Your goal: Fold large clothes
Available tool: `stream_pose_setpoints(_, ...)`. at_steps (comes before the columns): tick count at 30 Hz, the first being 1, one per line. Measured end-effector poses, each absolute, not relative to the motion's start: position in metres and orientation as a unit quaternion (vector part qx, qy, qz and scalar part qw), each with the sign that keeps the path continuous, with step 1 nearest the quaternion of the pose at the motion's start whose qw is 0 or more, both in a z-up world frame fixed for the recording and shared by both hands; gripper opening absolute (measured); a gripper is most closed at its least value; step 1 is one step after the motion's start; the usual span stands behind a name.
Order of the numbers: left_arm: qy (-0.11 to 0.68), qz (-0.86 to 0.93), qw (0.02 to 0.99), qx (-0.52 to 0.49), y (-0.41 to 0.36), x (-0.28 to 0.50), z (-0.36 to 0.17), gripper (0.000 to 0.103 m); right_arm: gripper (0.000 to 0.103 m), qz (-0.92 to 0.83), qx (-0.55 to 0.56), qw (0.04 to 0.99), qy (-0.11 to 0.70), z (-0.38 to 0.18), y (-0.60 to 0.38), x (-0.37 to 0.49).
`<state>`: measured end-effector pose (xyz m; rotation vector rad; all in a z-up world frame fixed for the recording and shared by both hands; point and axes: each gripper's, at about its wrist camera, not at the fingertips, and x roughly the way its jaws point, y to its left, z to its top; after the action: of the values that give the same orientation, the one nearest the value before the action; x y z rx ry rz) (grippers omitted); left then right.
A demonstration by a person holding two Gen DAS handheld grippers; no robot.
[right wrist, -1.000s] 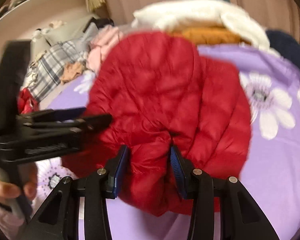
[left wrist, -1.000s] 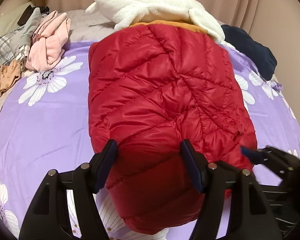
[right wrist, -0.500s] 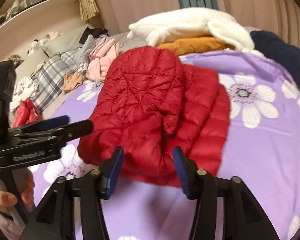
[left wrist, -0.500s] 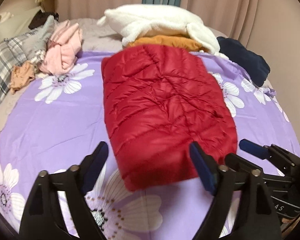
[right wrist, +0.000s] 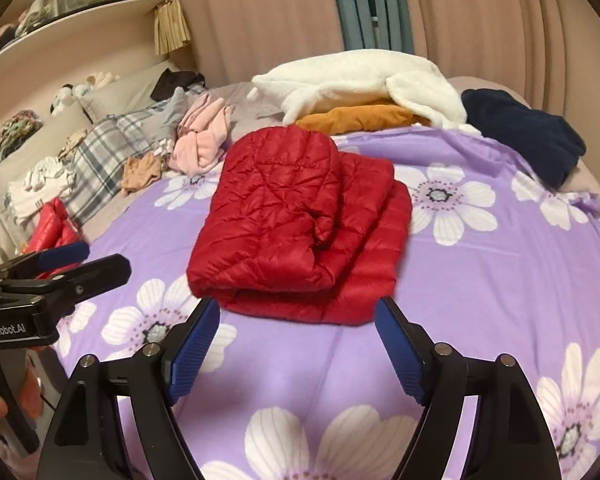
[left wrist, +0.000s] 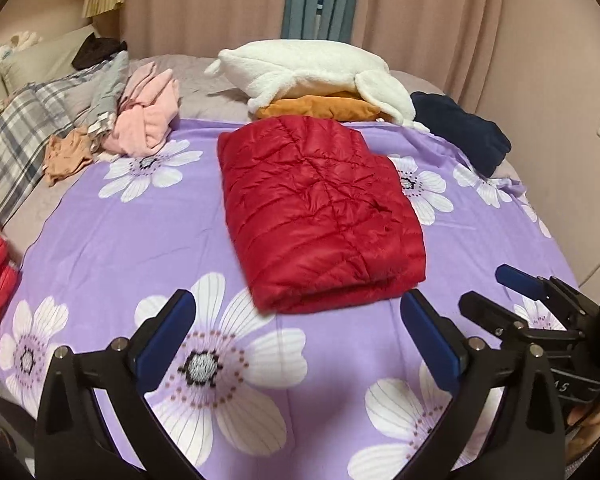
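— So, the left hand-held gripper?
— Jaws just spread wide, nothing between them.
— And the folded red quilted puffer jacket?
— Lying on the purple flowered bedspread, just beyond both.
— The right hand-held gripper?
— Likewise opening, empty.

You see both fisheye views in dim, warm indoor light with soft, faint shadows. Straight lines bow toward dark vignetted corners. The quilted red puffer jacket shows a mild sheen, its near edge slightly blurred.
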<state>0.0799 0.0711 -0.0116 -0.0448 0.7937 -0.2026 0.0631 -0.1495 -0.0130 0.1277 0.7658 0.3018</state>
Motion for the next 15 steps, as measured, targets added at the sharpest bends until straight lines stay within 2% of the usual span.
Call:
stream_pose_setpoints(2, 0.388, -0.086, 0.917, -0.028, 0.075, 0.07, -0.007, 0.103, 0.088, 0.146, 0.064, 0.915, 0.372, -0.009, -0.149, 0.055)
stream_pose_setpoints(3, 0.385, -0.079, 0.919, -0.028, 0.077, 0.066, -0.004, 0.103, 0.097, 0.144, 0.065, 0.915, 0.371, -0.006, -0.15, 0.052)
stream_pose_setpoints(4, 0.381, -0.073, 0.921, -0.027, 0.078, 0.061, -0.001, 0.103, 0.1, 0.141, 0.065, 0.917, 0.368, -0.003, -0.149, 0.047)
stream_pose_setpoints(15, 0.368, -0.036, 0.929, -0.011, 0.08, 0.024, 0.026, 0.103, 0.102, 0.116, 0.065, 0.931, 0.341, 0.023, -0.15, 0.014)
